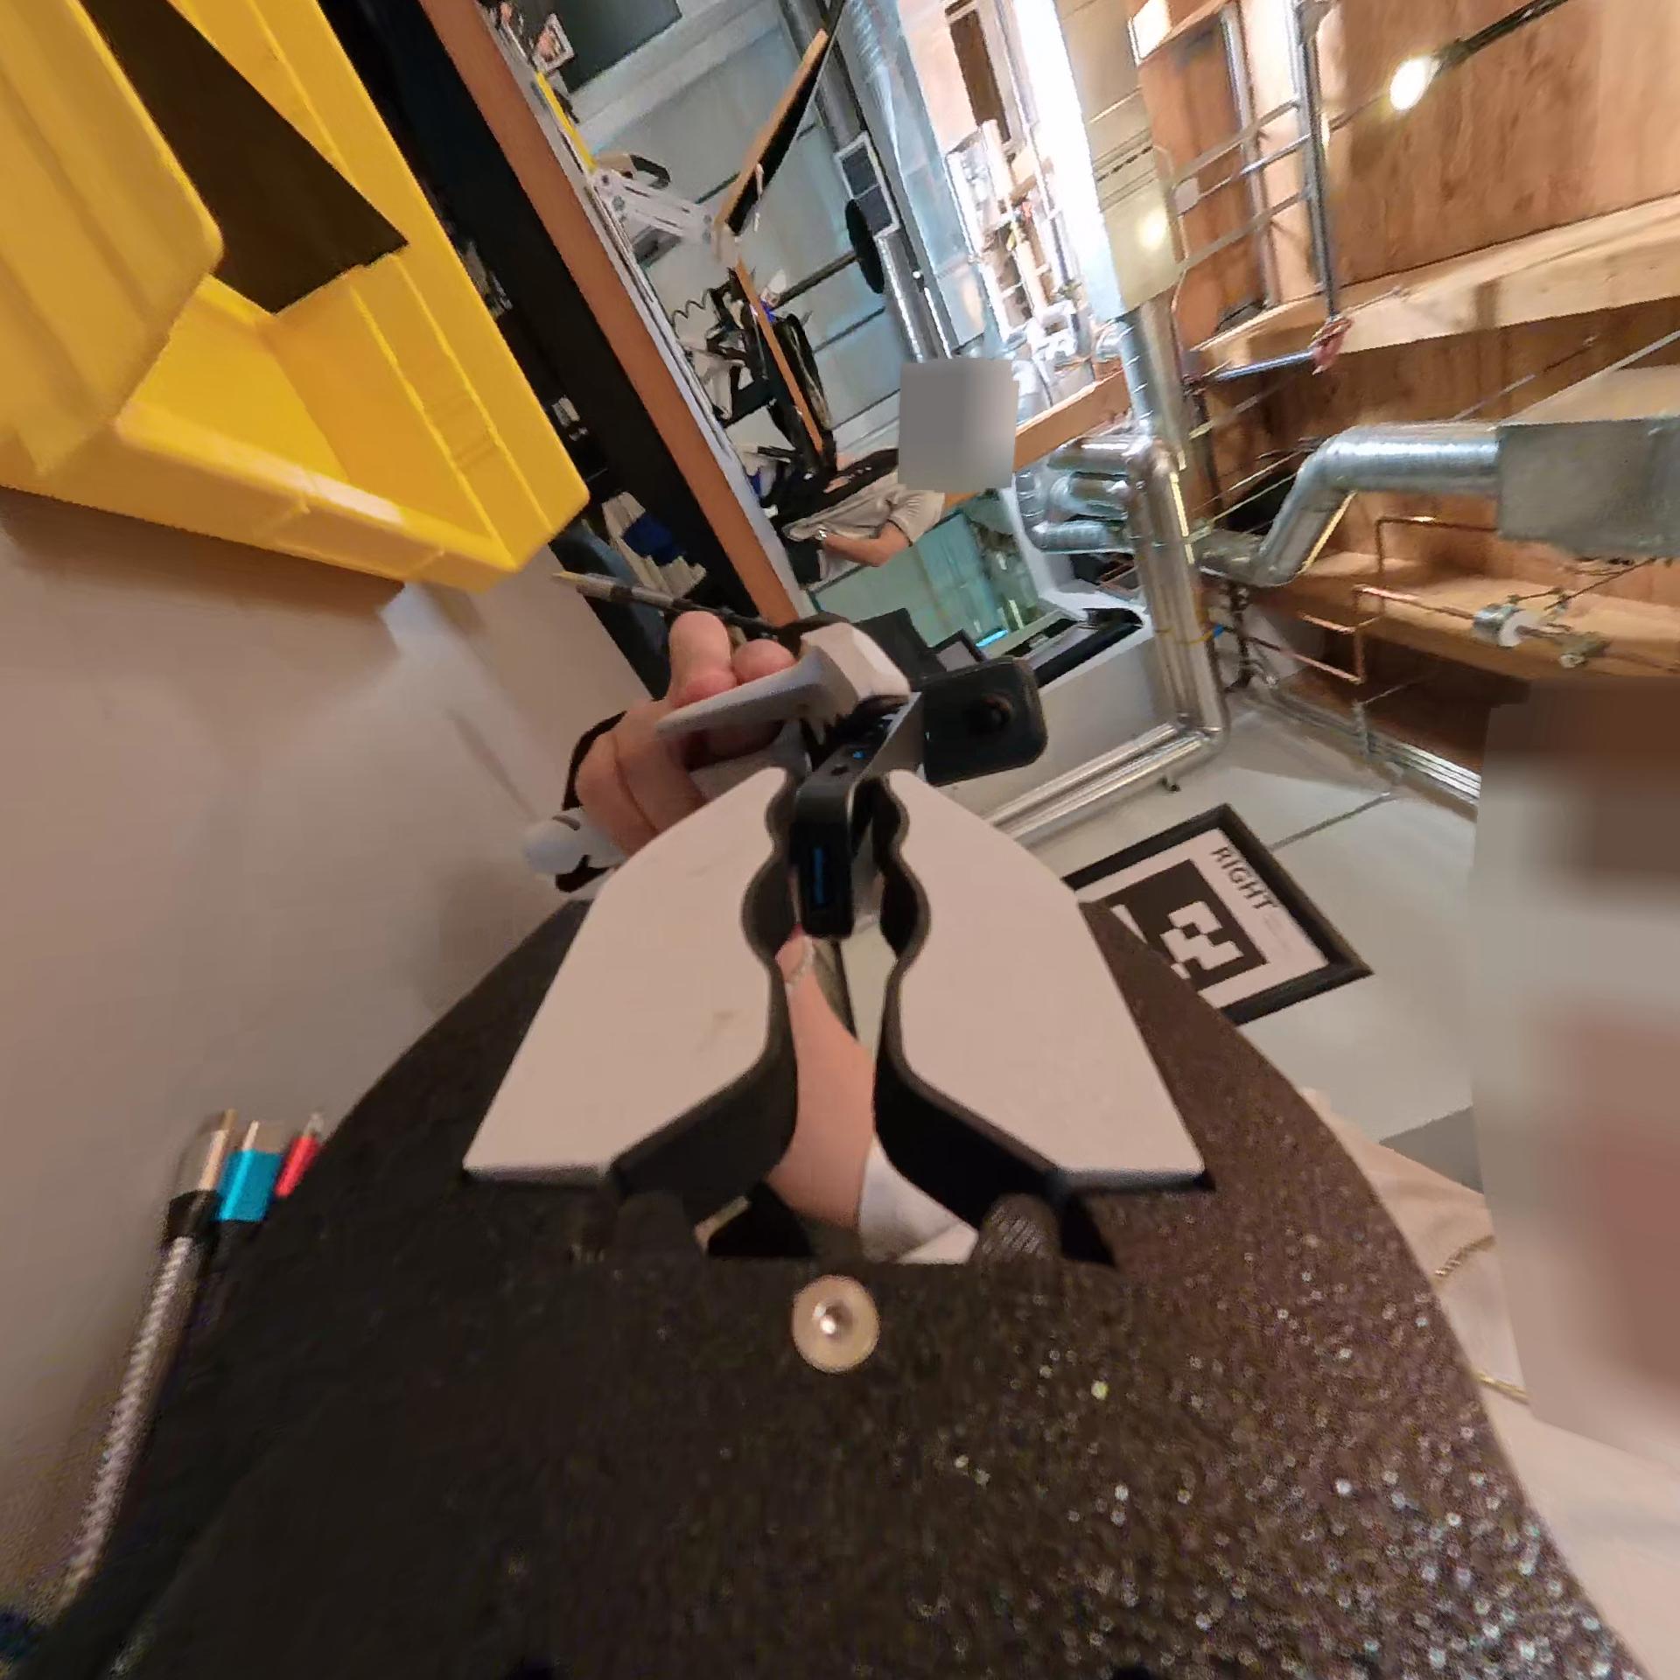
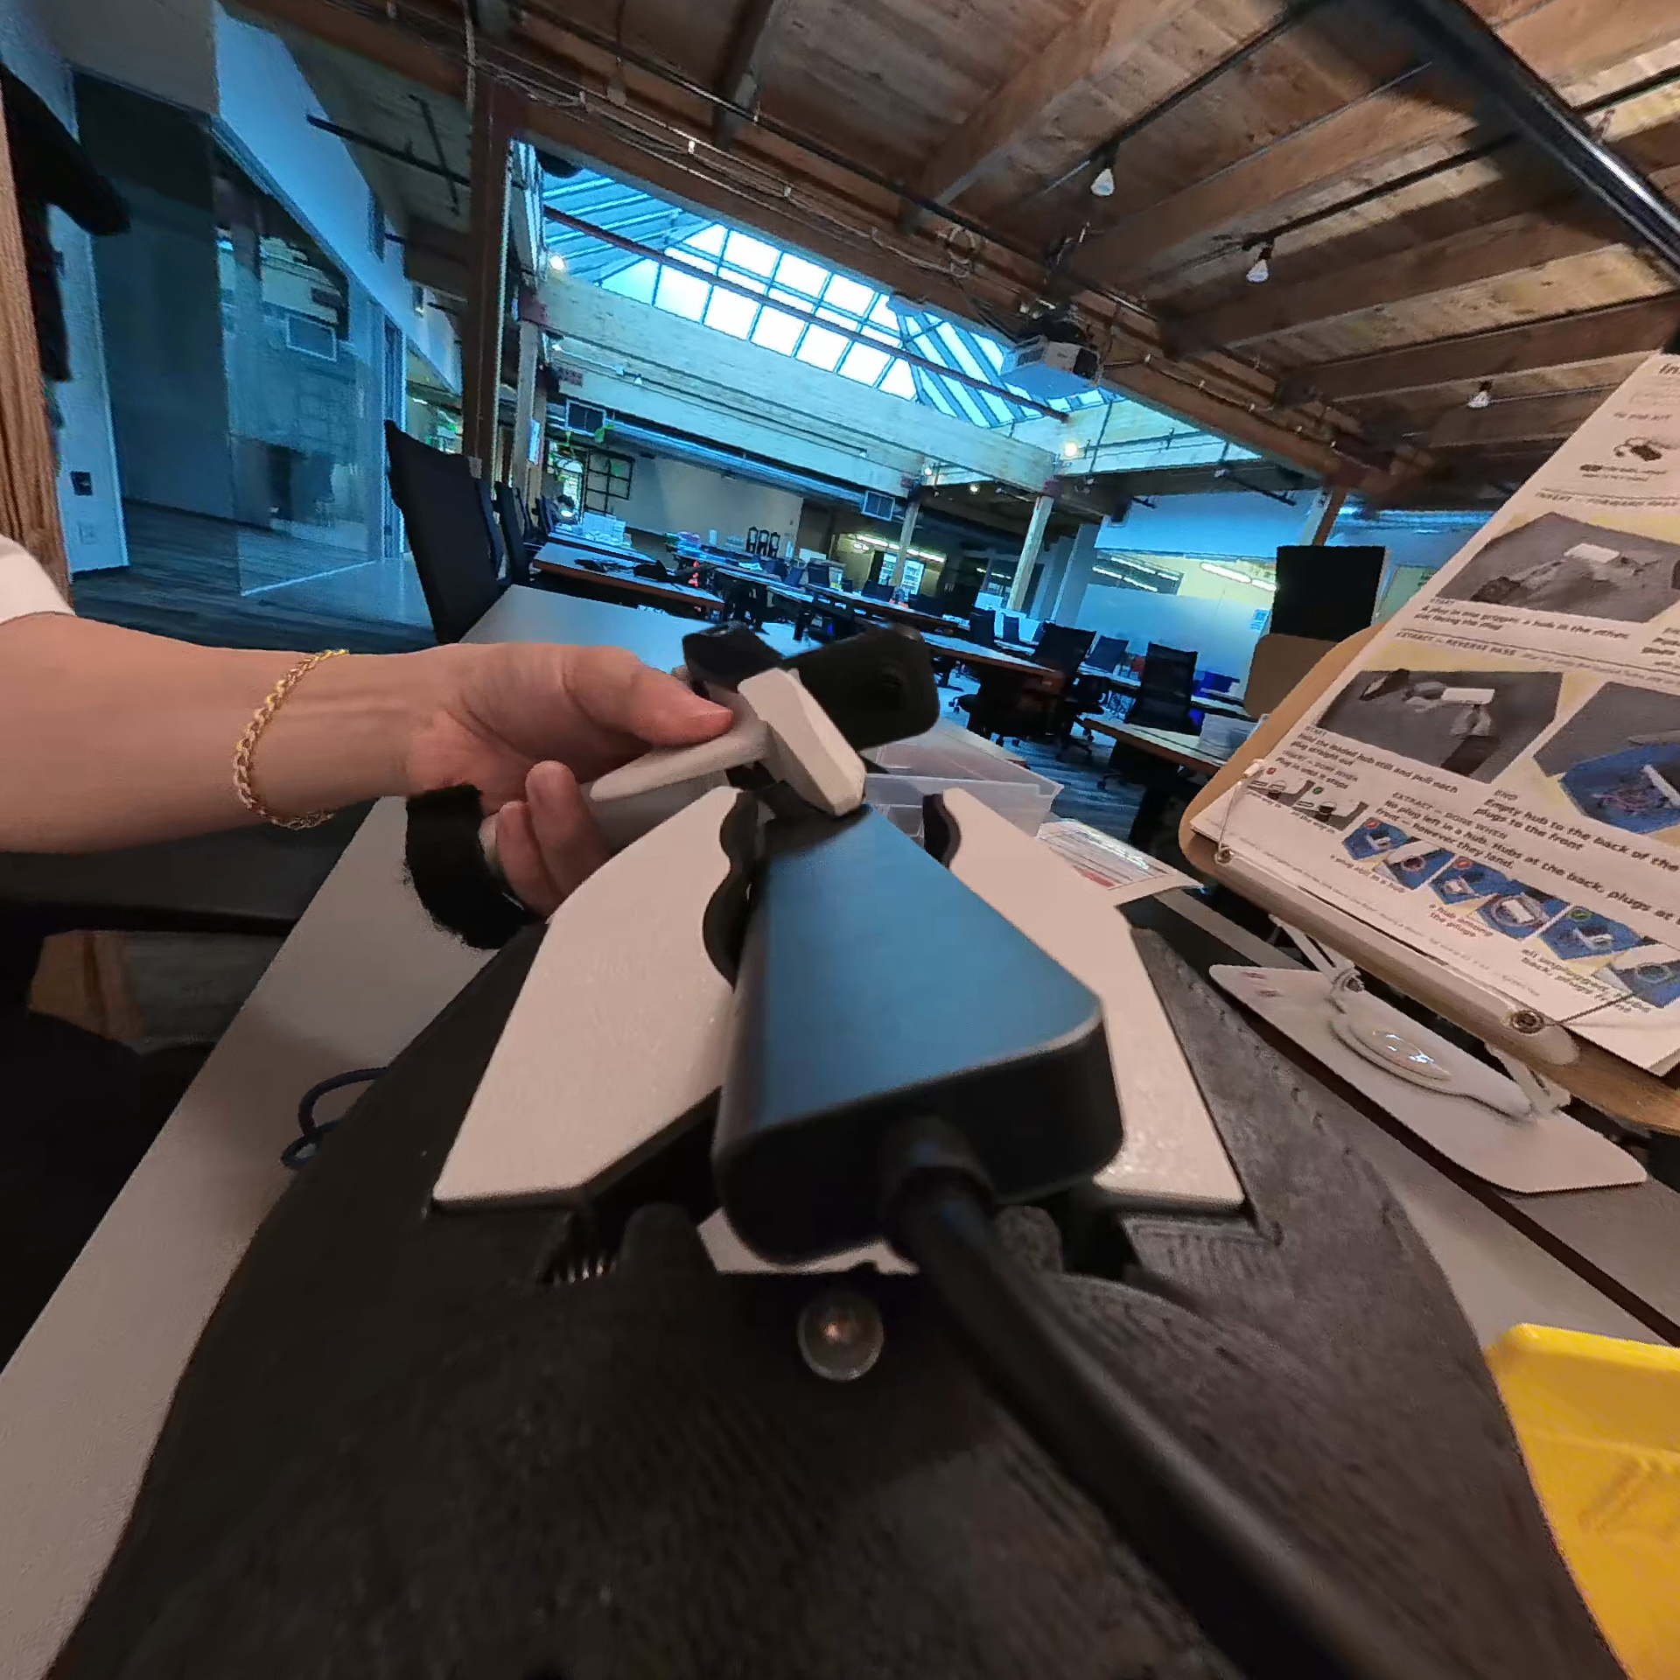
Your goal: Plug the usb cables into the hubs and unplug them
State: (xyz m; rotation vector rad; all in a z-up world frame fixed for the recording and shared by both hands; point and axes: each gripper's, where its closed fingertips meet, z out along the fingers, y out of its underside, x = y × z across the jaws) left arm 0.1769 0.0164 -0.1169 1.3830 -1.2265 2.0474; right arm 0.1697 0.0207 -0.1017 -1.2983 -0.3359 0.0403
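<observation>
A dark blue-grey USB hub [image 2: 909, 982] lies between the pads of my right gripper [image 2: 841, 809], which is shut on it. Its thick black cable [image 2: 1091, 1382] runs back toward the camera. In the left wrist view the hub's far end [image 1: 823, 873], with a blue port, sits between the pads of my left gripper [image 1: 836, 800]. The jaws stand close on both of its sides. The two grippers face each other tip to tip above the table. The right gripper [image 1: 818, 709] shows in a person's hand, and the left gripper [image 2: 805, 750] shows in the other hand.
A braided cable with silver, blue and red plugs [image 1: 245, 1173] lies on the grey table [image 1: 227, 818] by the left gripper. A yellow bin [image 1: 318, 409] stands nearby and also shows in the right wrist view [image 2: 1600, 1500]. An instruction sheet on a stand [image 2: 1455, 818] and a clear plastic box [image 2: 982, 773] are at the right. Left and right tips are no more than a few centimetres apart.
</observation>
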